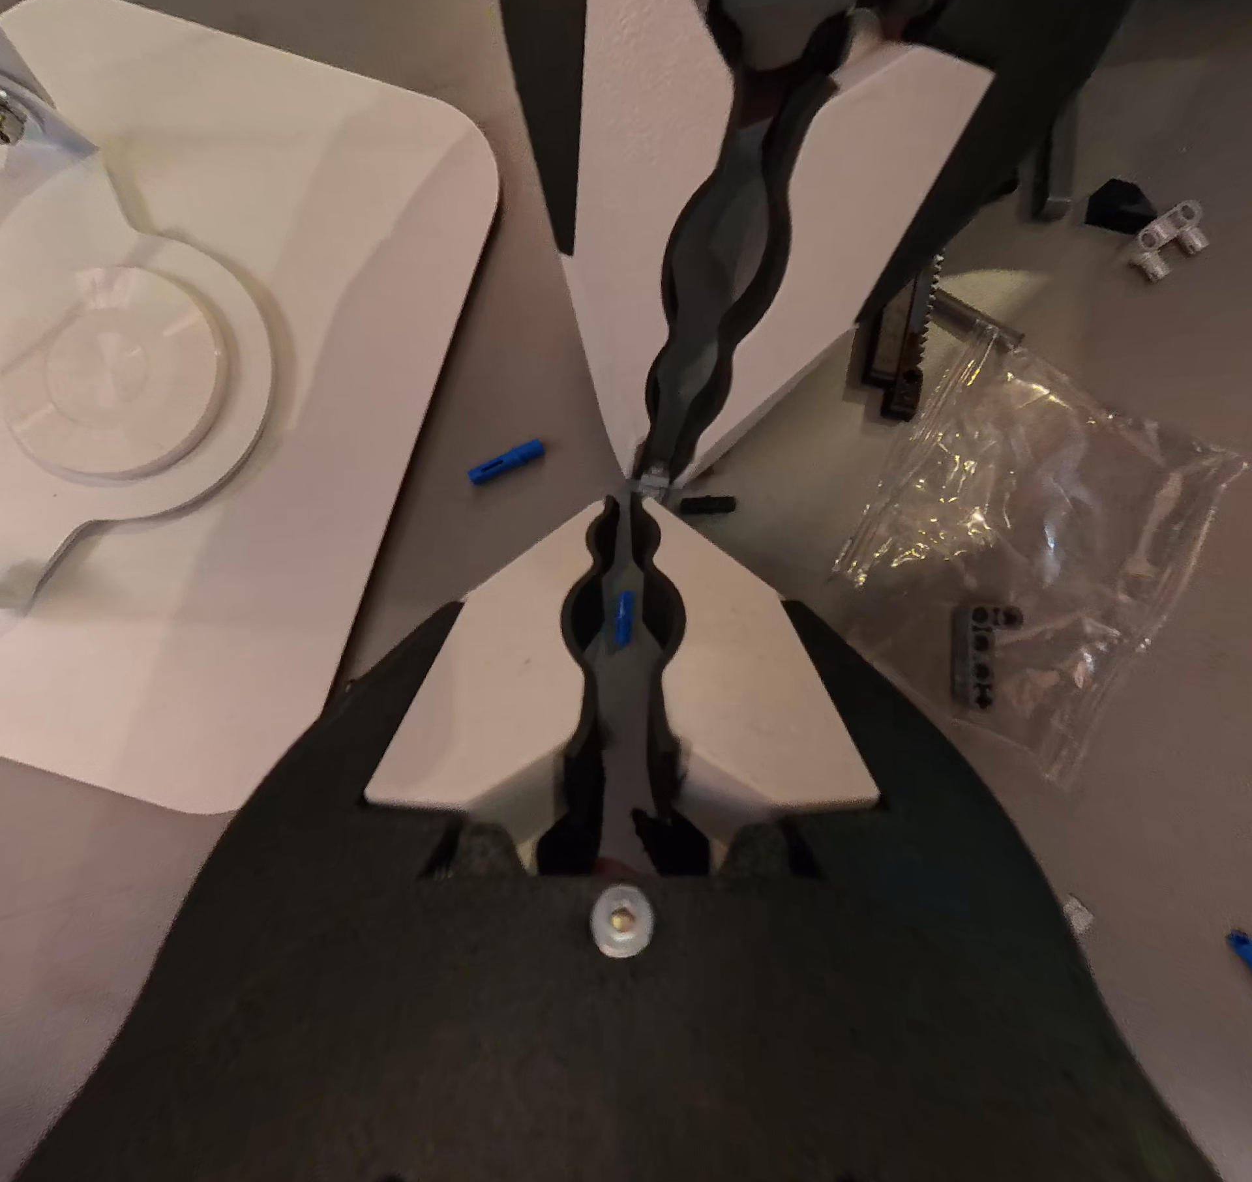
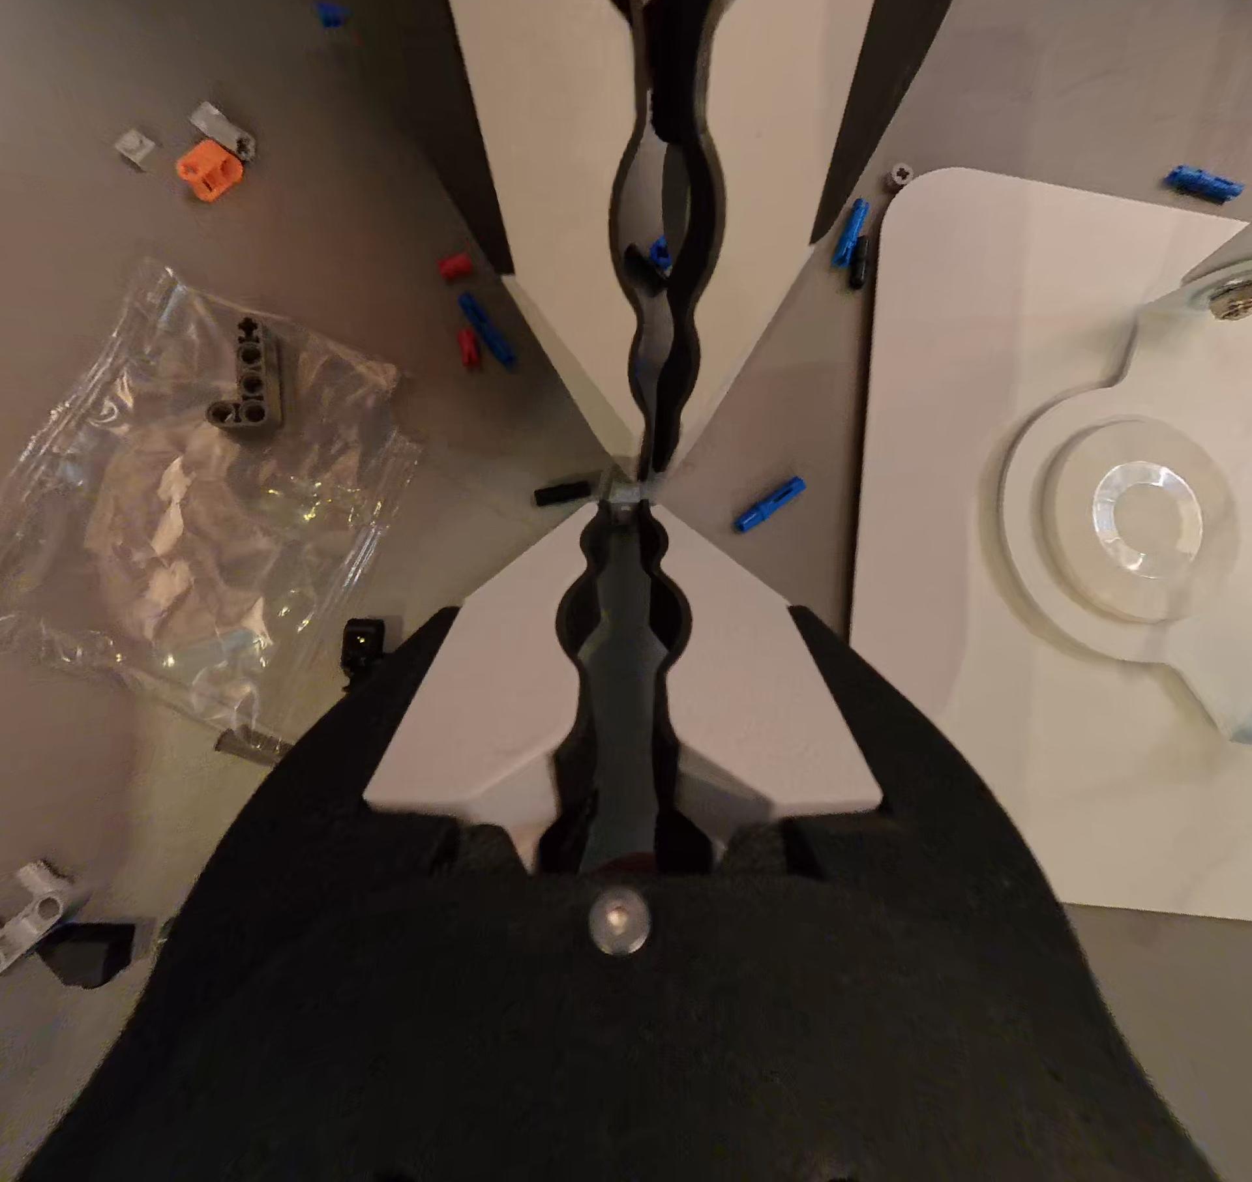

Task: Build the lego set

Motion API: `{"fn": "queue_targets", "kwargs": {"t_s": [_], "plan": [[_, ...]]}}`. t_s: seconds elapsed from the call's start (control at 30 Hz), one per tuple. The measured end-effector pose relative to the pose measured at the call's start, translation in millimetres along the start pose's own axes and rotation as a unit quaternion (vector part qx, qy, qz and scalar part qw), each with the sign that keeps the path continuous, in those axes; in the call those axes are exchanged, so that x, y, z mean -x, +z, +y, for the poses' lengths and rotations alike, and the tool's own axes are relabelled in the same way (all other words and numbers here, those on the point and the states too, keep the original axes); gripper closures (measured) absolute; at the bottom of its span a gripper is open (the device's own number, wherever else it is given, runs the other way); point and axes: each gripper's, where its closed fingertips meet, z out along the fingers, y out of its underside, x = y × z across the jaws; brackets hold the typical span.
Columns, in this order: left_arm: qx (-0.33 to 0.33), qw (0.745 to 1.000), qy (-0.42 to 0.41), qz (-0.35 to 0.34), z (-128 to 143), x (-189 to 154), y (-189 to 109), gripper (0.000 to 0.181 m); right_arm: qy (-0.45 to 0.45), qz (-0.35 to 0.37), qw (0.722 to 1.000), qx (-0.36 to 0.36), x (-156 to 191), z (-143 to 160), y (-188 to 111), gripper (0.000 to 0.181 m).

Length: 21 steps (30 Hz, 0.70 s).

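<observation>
My two grippers meet tip to tip over the grey table. In the right wrist view my right gripper (image 2: 623, 507) is shut on a small grey lego piece (image 2: 620, 492). My left gripper (image 2: 647, 462) comes in from the top, shut, with its tips against that piece. In the left wrist view my left gripper (image 1: 627, 506) is at the bottom, and my right gripper (image 1: 652, 469) holds the grey piece (image 1: 649, 482) from above. I cannot tell whether the left tips pinch the piece. A blue pin (image 1: 623, 618) shows through the gap between the left fingers.
A blue pin (image 2: 769, 504) and a black pin (image 2: 561, 494) lie beside the tips. A clear plastic bag (image 2: 203, 506) with a grey L-shaped beam (image 2: 247, 374) lies on one side, a white board (image 2: 948, 675) with a clear disc on the other. An orange piece (image 2: 209, 171) and red and blue pins lie scattered. Left and right tips are no more than a few centimetres apart.
</observation>
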Motion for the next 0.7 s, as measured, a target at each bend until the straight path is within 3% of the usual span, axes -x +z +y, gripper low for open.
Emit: {"fn": "queue_targets", "kwargs": {"t_s": [0.53, 0.7], "plan": [[0.012, 1.0, 0.001, 0.01, 6.2, -3.2, 5.2, 0.181, 0.016, -0.002, 0.999, 0.033, -0.3, -3.5, 5.0, 0.174], [0.01, 1.0, -0.001, 0.01, 6.4, -3.3, 5.1, 0.181, 0.031, 0.004, 0.999, 0.028, -1.3, -2.5, 4.4, 0.164]]}}
